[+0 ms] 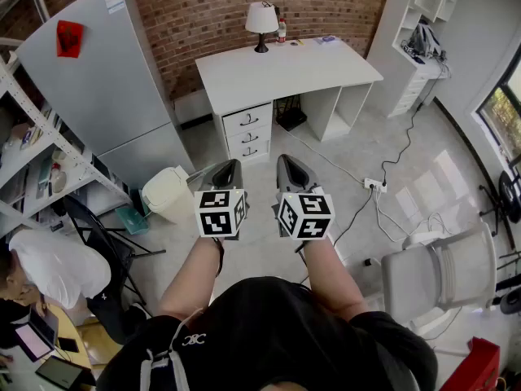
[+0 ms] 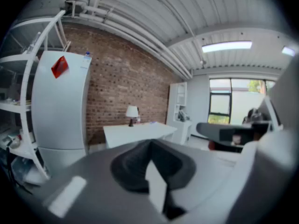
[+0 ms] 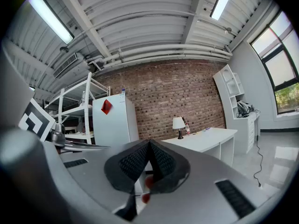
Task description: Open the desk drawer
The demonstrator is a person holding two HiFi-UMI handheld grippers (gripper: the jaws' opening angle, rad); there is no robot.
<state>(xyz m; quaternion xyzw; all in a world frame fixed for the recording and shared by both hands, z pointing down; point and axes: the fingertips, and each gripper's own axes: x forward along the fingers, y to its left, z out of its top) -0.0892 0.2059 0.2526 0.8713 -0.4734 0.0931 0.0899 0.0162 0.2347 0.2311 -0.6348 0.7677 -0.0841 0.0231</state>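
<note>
A white desk (image 1: 285,68) stands against the brick wall, with a stack of three shut drawers (image 1: 247,133) under its left end, each with a dark handle. The desk (image 2: 135,132) also shows far off in the left gripper view, and again as a white desk (image 3: 208,141) in the right gripper view. Both grippers are held side by side in front of the person, well short of the desk. My left gripper (image 1: 229,169) is shut with nothing in it. My right gripper (image 1: 286,166) is also shut and empty, its tips meeting.
A table lamp (image 1: 261,21) and small items sit on the desk. A grey fridge (image 1: 106,80) stands left of it, a cream bin (image 1: 167,192) on the floor nearby. A power strip and cable (image 1: 376,186) lie at right, near a white chair (image 1: 440,271). Metal shelves (image 1: 32,153) stand far left.
</note>
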